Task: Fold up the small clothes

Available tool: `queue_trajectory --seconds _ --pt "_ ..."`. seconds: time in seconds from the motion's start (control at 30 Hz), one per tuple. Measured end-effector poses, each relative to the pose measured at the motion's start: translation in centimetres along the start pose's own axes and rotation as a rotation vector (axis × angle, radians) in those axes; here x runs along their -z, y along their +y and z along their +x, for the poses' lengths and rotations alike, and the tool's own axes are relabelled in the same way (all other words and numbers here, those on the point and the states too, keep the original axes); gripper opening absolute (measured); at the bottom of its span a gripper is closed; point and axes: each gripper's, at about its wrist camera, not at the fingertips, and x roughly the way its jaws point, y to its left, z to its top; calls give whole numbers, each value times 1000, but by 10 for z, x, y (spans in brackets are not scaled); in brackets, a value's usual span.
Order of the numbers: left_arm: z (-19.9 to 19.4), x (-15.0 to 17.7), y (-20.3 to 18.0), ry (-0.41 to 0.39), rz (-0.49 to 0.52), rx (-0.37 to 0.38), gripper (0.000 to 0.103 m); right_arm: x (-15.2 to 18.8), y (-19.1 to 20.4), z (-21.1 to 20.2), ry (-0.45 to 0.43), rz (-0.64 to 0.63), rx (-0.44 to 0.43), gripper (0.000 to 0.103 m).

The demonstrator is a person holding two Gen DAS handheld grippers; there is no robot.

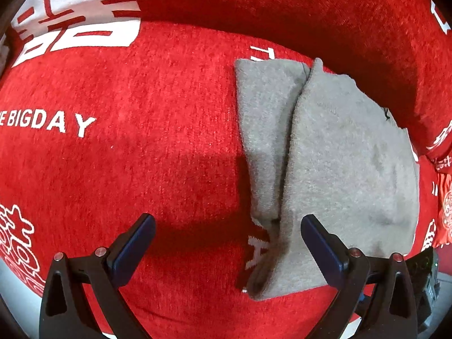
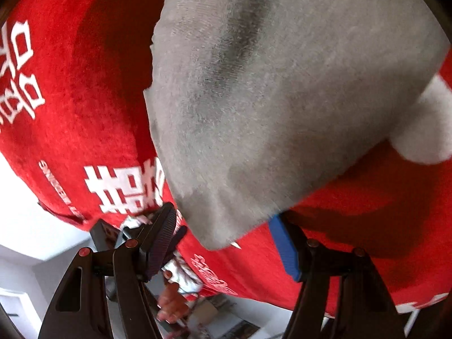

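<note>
A small grey fleece garment (image 1: 333,163) lies on a red cover with white lettering (image 1: 141,155), one part folded over another along a seam running toward me. My left gripper (image 1: 228,251) is open just above the cover, its right finger (image 1: 325,251) over the garment's near edge and its left finger (image 1: 132,248) over bare red cloth. In the right wrist view the same garment (image 2: 282,99) fills the upper frame. My right gripper (image 2: 226,240) is open at the garment's near corner, holding nothing.
The red cover rises into a back cushion (image 1: 310,8) behind the garment. A white floor (image 2: 25,217) and a person's hand (image 2: 172,302) with the other gripper show below the cover's edge in the right wrist view.
</note>
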Motion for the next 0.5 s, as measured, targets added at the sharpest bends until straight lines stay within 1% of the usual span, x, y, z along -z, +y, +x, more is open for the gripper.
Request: queue_trajectory --seconds 0.13,0.3,0.43,0.47,0.5 --pt "5 -4 -6 7 -4 8 103 -6 8 14 -19 0 -33 75" --pt "10 -8 -15 6 10 6 103 -16 23 28 -27 -8 -60 75" --pt "11 -12 -22 2 11 9 103 -19 21 32 -20 21 -78 75" --pt "11 -12 -21 1 11 10 103 -19 20 33 -17 32 -87 74" --pt "11 -14 -22 0 12 12 103 -19 19 32 -10 45 -98 68"
